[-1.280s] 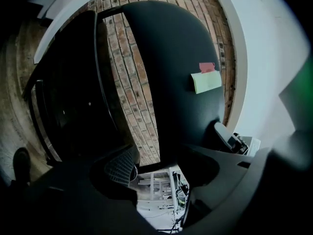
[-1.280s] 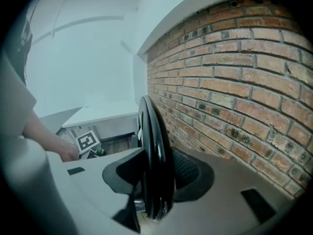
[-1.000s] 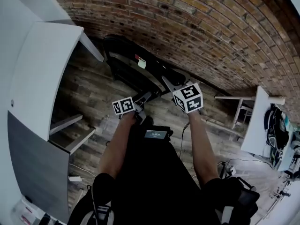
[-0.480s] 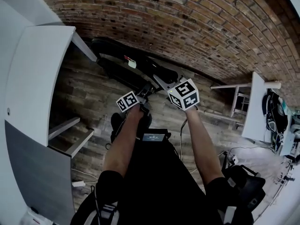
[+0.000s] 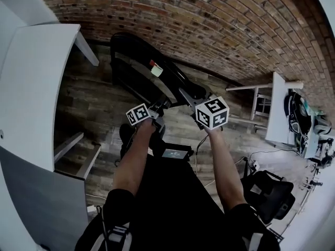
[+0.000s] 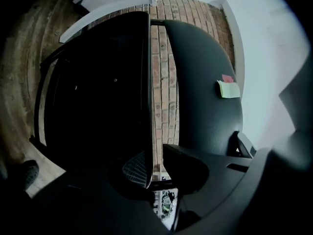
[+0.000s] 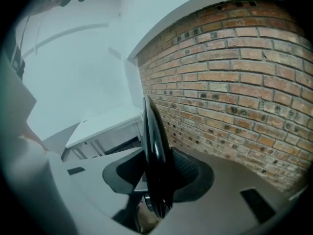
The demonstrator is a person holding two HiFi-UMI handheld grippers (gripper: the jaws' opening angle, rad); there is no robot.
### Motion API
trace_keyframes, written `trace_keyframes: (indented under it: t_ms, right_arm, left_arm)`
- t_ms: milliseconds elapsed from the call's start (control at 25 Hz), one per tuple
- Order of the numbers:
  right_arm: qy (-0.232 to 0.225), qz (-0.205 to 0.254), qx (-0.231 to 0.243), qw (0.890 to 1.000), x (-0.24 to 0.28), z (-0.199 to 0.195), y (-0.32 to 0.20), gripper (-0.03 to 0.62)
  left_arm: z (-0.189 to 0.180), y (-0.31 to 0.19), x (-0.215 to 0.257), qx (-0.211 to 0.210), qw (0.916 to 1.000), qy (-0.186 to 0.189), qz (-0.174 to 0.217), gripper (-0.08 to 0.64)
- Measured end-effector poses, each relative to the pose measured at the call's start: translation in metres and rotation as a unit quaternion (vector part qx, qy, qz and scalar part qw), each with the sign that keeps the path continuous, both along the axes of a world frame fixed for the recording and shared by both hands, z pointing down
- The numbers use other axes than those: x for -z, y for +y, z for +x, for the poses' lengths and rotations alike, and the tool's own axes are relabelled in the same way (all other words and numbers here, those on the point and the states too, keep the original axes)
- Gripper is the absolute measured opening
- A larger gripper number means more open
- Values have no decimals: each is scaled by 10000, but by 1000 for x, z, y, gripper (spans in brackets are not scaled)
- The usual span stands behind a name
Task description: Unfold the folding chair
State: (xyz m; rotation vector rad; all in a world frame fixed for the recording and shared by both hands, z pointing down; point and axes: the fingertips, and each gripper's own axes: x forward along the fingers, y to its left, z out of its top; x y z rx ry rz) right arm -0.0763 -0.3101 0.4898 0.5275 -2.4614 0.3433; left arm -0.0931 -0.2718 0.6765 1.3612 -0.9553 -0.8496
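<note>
A black folding chair (image 5: 137, 69) leans folded against the brick wall, with a green and red sticky note (image 5: 156, 69) on its panel. My left gripper (image 5: 157, 110) reaches the chair's lower near edge. In the left gripper view its jaws (image 6: 154, 168) have just been closing on the thin black panel edge (image 6: 148, 97), which runs between the pads. My right gripper (image 5: 194, 109) is beside it, on the chair's right side. In the right gripper view the jaws (image 7: 156, 175) are shut on a rounded black chair edge (image 7: 154, 141).
A white table (image 5: 31, 88) stands at the left and a second white table (image 5: 277, 109) at the right. The brick wall (image 5: 235, 30) is behind the chair. A black bag (image 5: 267, 192) lies on the wood floor at the lower right.
The left gripper has come down a little onto the chair's edge. The right gripper has shifted sideways, still on the chair. The chair now sits closer in the head view.
</note>
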Motion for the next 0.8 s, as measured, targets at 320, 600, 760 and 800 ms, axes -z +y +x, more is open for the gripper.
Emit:
trace_keyframes:
  t_ms: [320, 600, 760, 800]
  right_arm:
    - [-304, -868, -305, 9953, -19, 24, 64, 133]
    - [48, -874, 885, 9922, -23, 4, 85, 187]
    - [-63, -1428, 544, 9882, -16, -4, 85, 164]
    - [50, -1467, 482, 9880, -16, -6, 88, 154]
  left_arm:
    - [4, 62, -7, -955, 9953, -37, 154, 64]
    - [0, 94, -8, -1408, 9897, -155, 230, 58]
    - [-6, 95, -4, -1449, 9889, -136, 313, 58]
    - [-7, 97, -3, -1470, 9885, -144, 330, 58]
